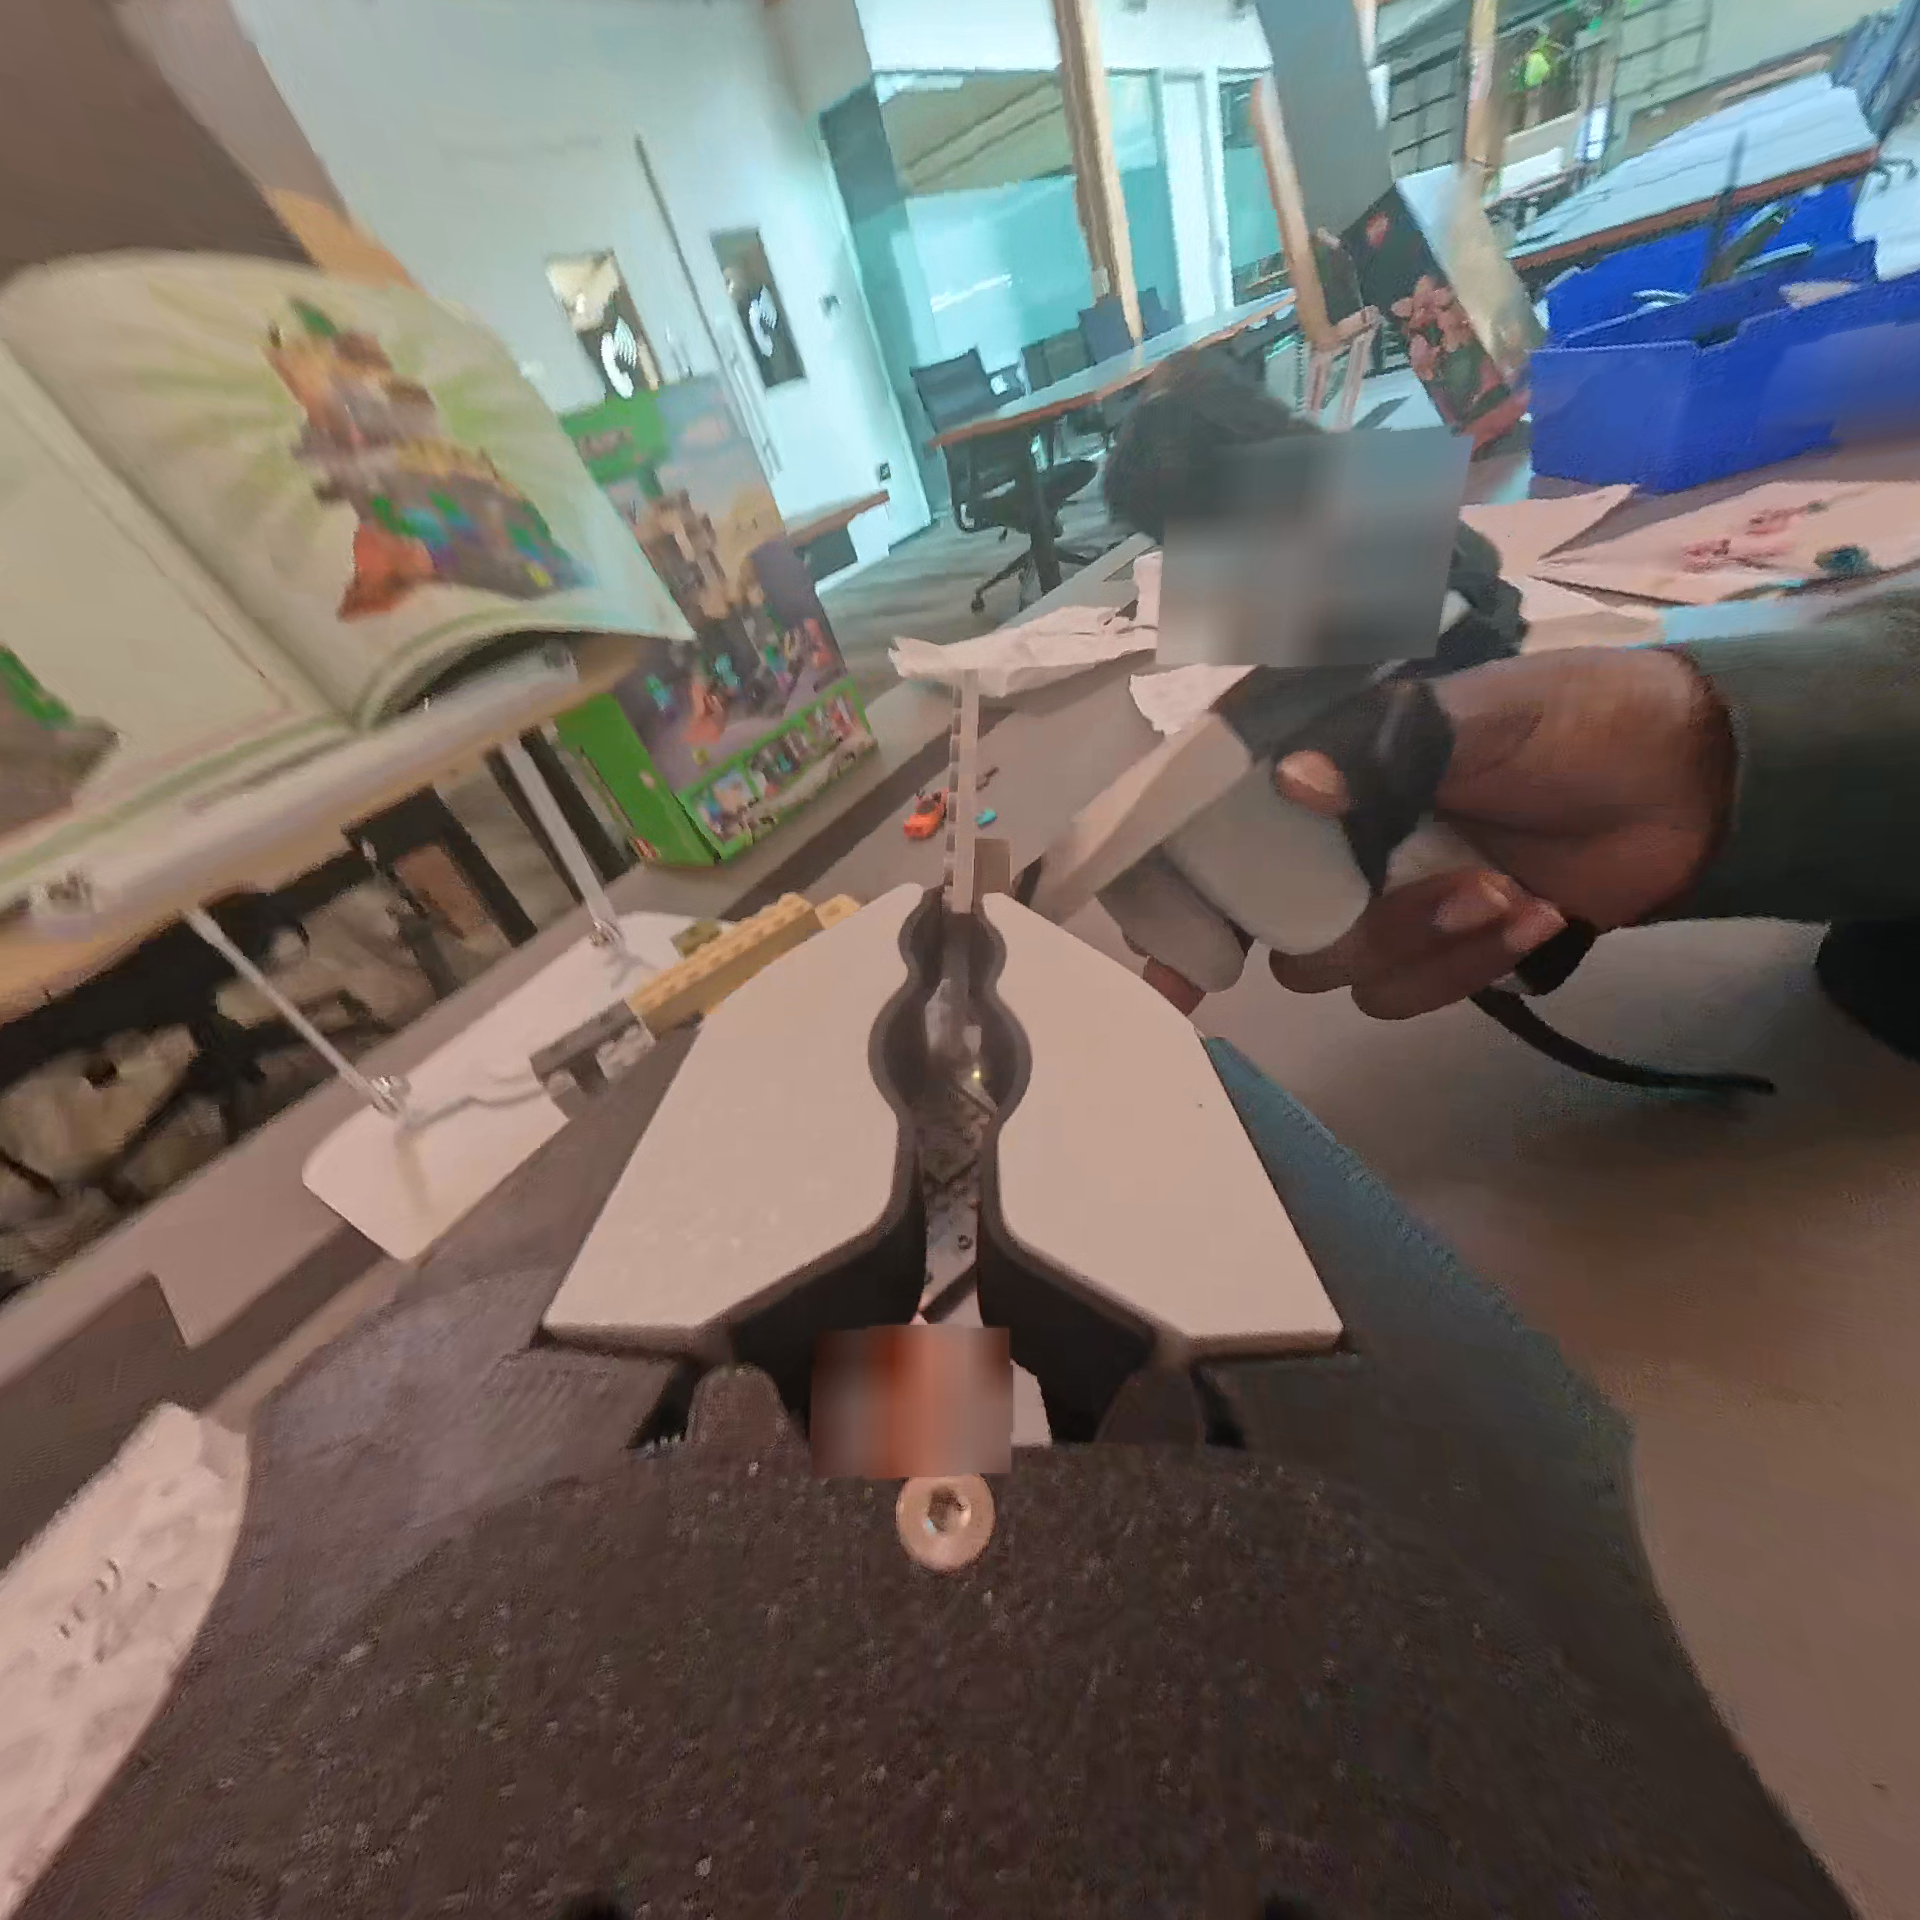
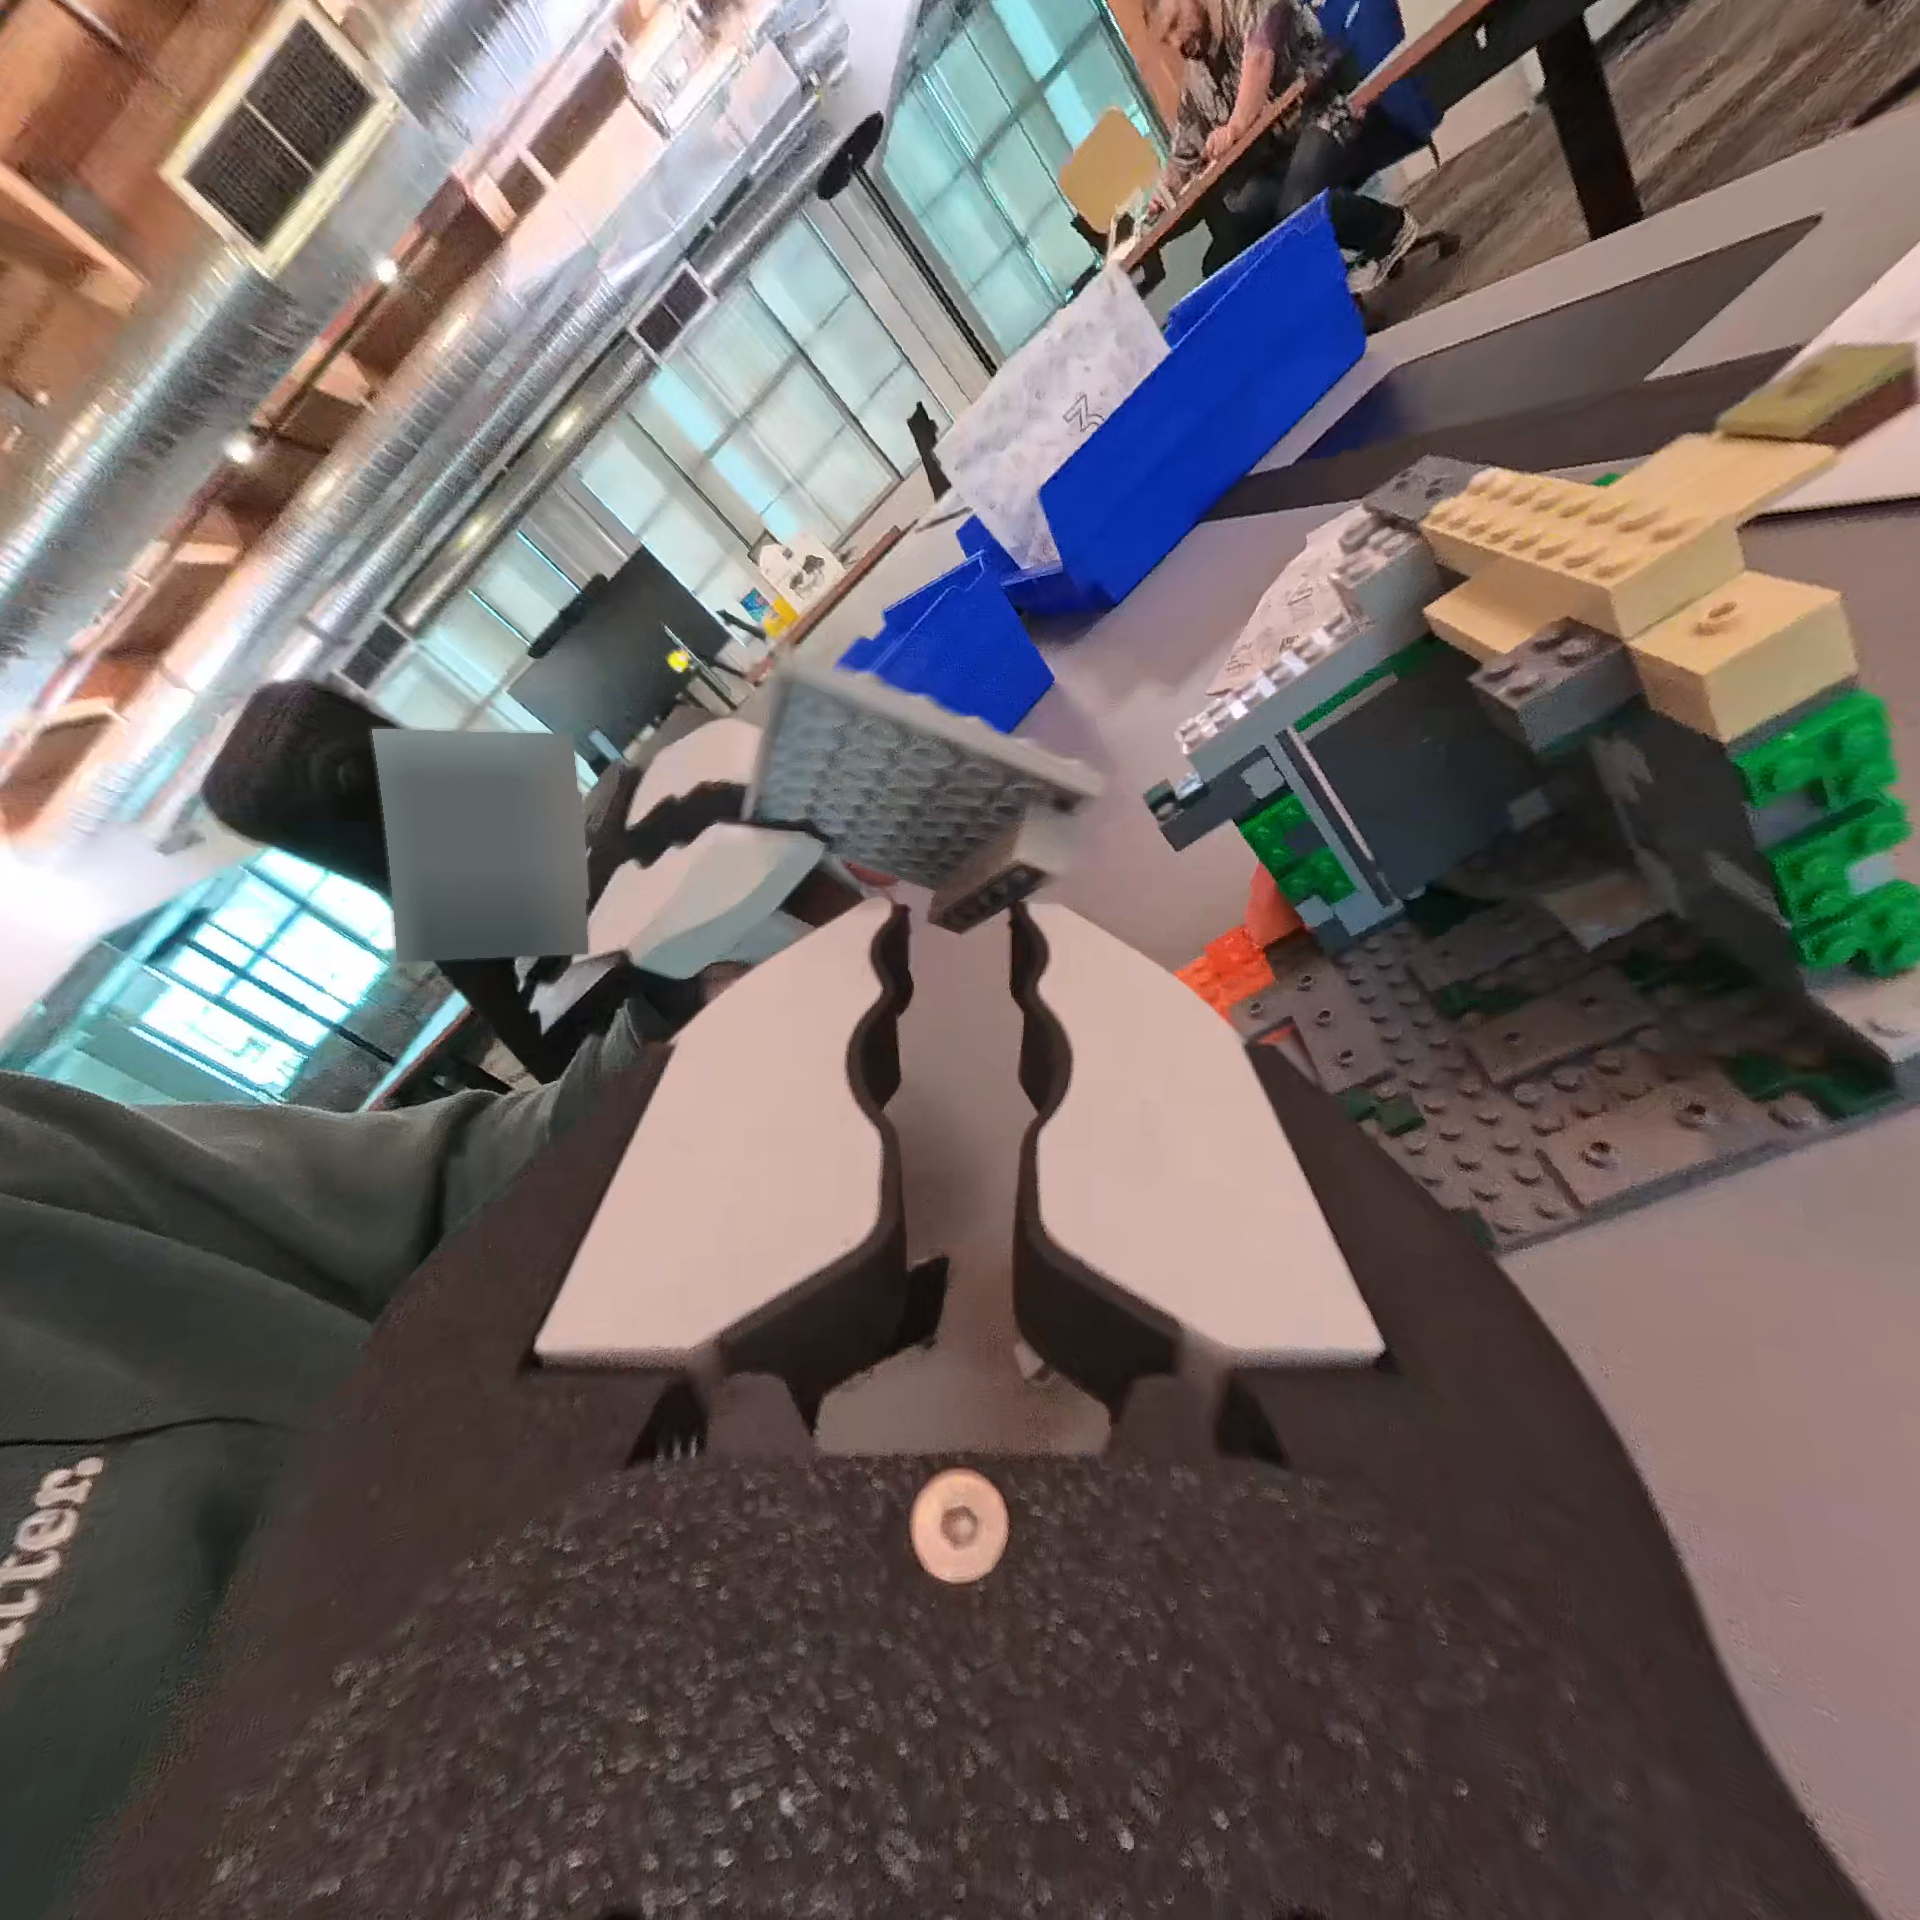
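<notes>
Here my left gripper (image 1: 961, 904) pinches a grey plate (image 1: 968, 790) edge-on, its long axis running straight ahead past the fingertips, while my right gripper (image 2: 956, 914), jaws parted, sits just behind the small dark piece (image 2: 985, 894) under it.

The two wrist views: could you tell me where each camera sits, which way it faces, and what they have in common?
Left wrist view: sits behind the left gripper, facing along the table past a booklet stand; its fingers pinch a grey plate edge-on; the person's hand grips the right gripper.
Right wrist view: sits behind the right gripper, jaws apart, facing a brick model and blue bins; a sleeve shows.
Shared: the grey plate, seen broadside here, and each other's gripper.
</notes>
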A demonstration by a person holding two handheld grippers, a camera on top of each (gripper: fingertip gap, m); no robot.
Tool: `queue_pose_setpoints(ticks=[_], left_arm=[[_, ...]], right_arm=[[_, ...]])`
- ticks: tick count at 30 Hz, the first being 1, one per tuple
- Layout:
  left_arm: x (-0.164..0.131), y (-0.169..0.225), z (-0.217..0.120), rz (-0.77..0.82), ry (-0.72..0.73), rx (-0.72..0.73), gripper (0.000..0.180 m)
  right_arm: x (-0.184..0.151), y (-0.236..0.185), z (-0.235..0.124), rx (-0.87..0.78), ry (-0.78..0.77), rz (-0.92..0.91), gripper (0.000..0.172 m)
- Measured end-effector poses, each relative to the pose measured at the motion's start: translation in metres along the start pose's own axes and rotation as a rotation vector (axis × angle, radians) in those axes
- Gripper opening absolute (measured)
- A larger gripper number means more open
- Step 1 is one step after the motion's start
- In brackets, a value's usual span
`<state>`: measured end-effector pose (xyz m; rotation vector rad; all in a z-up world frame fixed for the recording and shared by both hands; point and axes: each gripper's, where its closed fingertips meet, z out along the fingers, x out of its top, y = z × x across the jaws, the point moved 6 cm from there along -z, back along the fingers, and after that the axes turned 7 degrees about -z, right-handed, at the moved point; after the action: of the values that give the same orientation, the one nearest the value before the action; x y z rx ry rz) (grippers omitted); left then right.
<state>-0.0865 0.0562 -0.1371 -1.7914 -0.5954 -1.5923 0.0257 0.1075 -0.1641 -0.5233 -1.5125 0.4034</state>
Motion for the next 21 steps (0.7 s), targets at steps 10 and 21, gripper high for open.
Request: queue_pose_setpoints(ticks=[10,21], left_arm=[[0.008,0.01,-0.004,0.031,0.051,-0.088,0.005],[0.0,-0.019,-0.008,-0.264,-0.035,-0.112,0.005]], right_arm=[[0.004,-0.004,-0.004,0.135,0.037,0.066,0.009],[-0.021,-0.017,-0.009,0.014,-0.431,-0.69,0.008]])
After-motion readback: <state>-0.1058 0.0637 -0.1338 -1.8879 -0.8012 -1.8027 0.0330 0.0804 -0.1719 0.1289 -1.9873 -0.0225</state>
